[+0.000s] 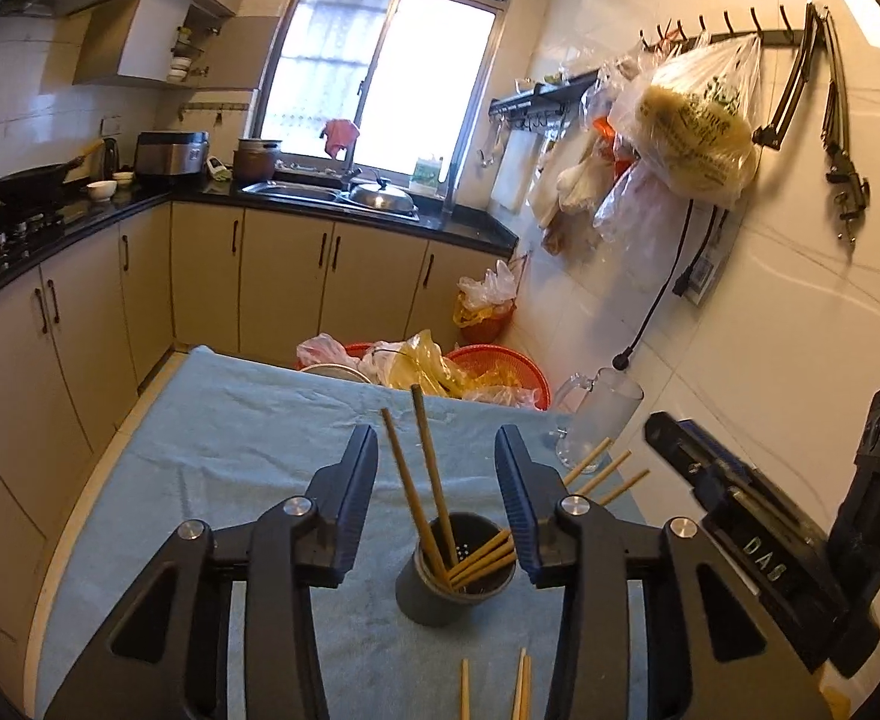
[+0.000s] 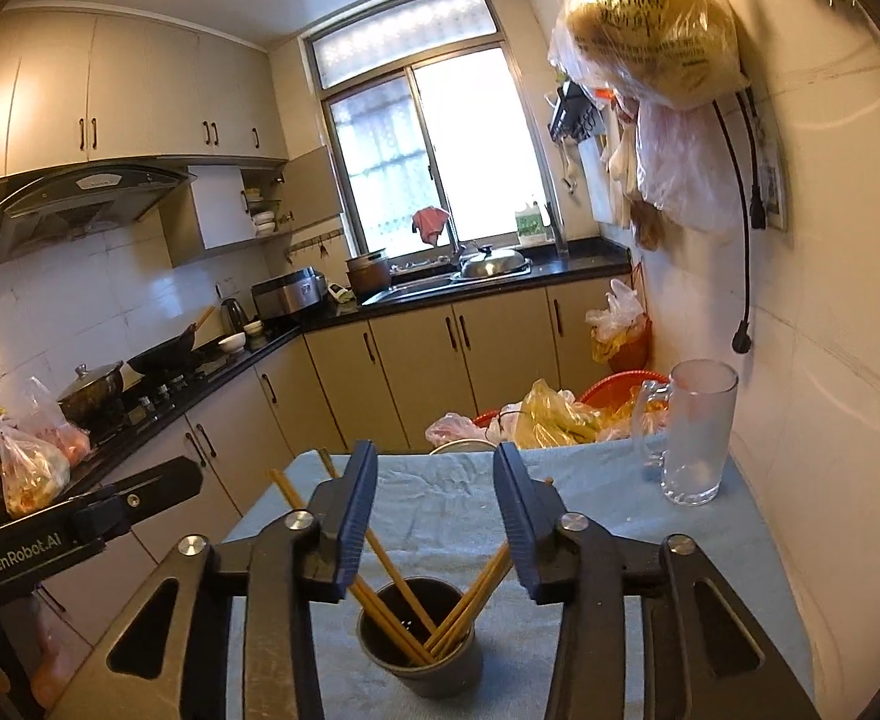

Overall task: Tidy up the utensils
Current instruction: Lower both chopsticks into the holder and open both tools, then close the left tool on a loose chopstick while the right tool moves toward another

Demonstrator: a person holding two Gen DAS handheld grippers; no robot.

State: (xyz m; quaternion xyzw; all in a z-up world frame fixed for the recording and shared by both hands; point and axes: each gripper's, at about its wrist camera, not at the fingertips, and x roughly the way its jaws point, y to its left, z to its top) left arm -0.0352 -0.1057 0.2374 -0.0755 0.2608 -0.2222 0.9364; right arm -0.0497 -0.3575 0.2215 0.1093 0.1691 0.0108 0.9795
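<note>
Several chopsticks (image 1: 434, 498) already stand in the dark holder cup (image 1: 454, 585), some leaning left and some fanned right over its rim, while at least three loose chopsticks (image 1: 520, 690) lie on the blue cloth (image 1: 212, 438) on the near side of the cup, only their tips showing at the bottom of the left wrist view. The left gripper (image 1: 437, 480) hangs just above and slightly behind the cup with its fingers spread wide and nothing between them; the right gripper (image 2: 434, 492) is likewise wide and empty, poised over the same cup, whose mouth appears between its fingers in the right wrist view. My reading is that the step in hand is fetching the loose sticks near the cup. To do that well, I would lower one gripper on the near side of the cup, line the pads across a stick rather than along it, pinch near the middle so it does not swing, then tip it upright and lower it into the open centre of the cup, clear of the sticks already leaning there, since knocking them could topple the cup on the soft cloth. The glass mug (image 2: 694, 432) stands beyond the cup to its right, well apart, and should not interfere. Readable writing: "GenRobot.AI" on the other gripper's body, left of the cup in the right wrist view, and "DAS" on the black body right of the cup in the left wrist view; the green print on the hanging plastic bag (image 2: 649, 18) is too blurred to read.
</note>
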